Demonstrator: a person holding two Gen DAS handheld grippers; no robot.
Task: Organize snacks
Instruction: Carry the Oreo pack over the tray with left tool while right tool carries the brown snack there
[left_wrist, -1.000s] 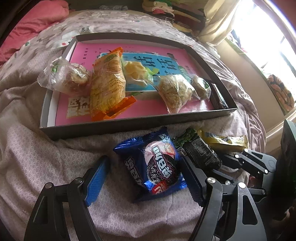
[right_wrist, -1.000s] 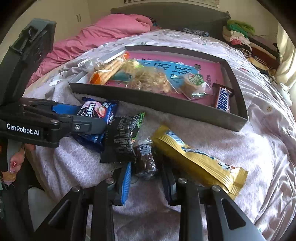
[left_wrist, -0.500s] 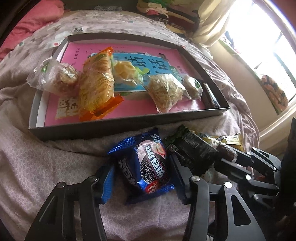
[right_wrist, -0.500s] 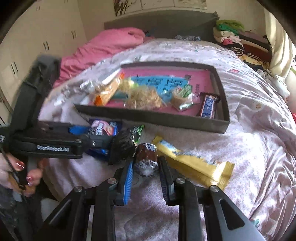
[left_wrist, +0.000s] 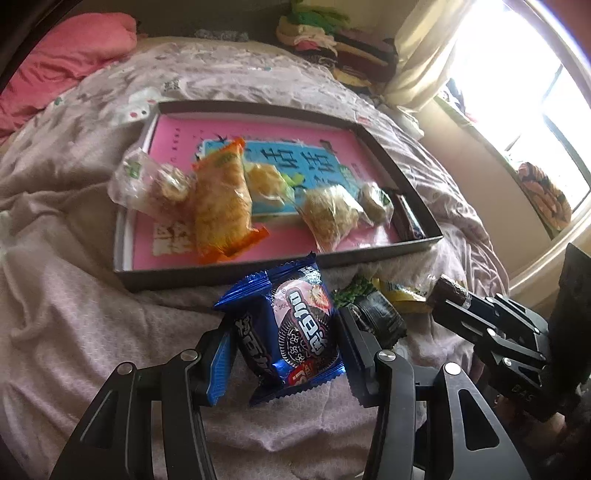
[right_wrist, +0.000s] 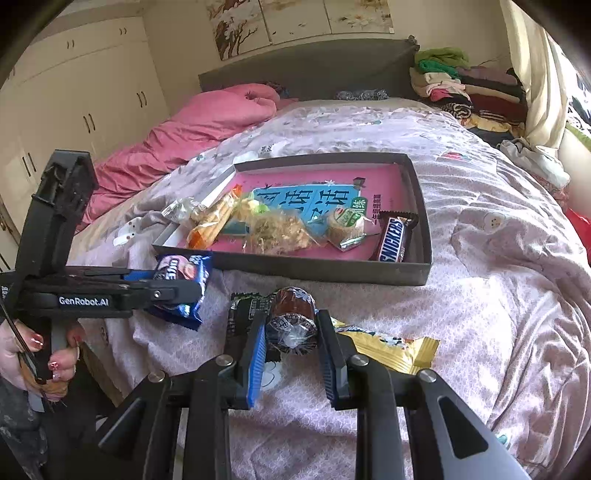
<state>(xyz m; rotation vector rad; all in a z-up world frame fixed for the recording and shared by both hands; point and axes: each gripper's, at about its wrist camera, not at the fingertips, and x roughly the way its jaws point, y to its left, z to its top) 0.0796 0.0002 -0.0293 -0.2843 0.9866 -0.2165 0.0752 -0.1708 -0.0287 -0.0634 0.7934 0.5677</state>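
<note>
A blue Oreo packet (left_wrist: 295, 325) stands between the pads of my left gripper (left_wrist: 284, 326), whose jaws are closing on it, and it hangs just above the bedspread. My right gripper (right_wrist: 291, 321) is shut on a small brown wrapped snack (right_wrist: 291, 314), held clear of the bed. Both hover in front of a dark grey tray (right_wrist: 325, 271) with a pink bottom. In the tray lie an orange packet (left_wrist: 221, 206), several clear-wrapped snacks and a Snickers bar (right_wrist: 393, 240). A black and green packet (right_wrist: 243, 310) and a yellow packet (right_wrist: 384, 347) lie on the bed near the tray.
The bed has a rumpled lilac spread (right_wrist: 498, 295). A pink duvet (right_wrist: 192, 129) lies at the far left, folded clothes (right_wrist: 461, 88) are piled at the far right, and a bright window (left_wrist: 517, 92) is on the right. A hand (right_wrist: 44, 354) grips the left tool's handle.
The left jaws have narrowed around the Oreo packet and risen with it. The right gripper has lifted the brown snack off the bed, and both views have pulled back from the tray.
</note>
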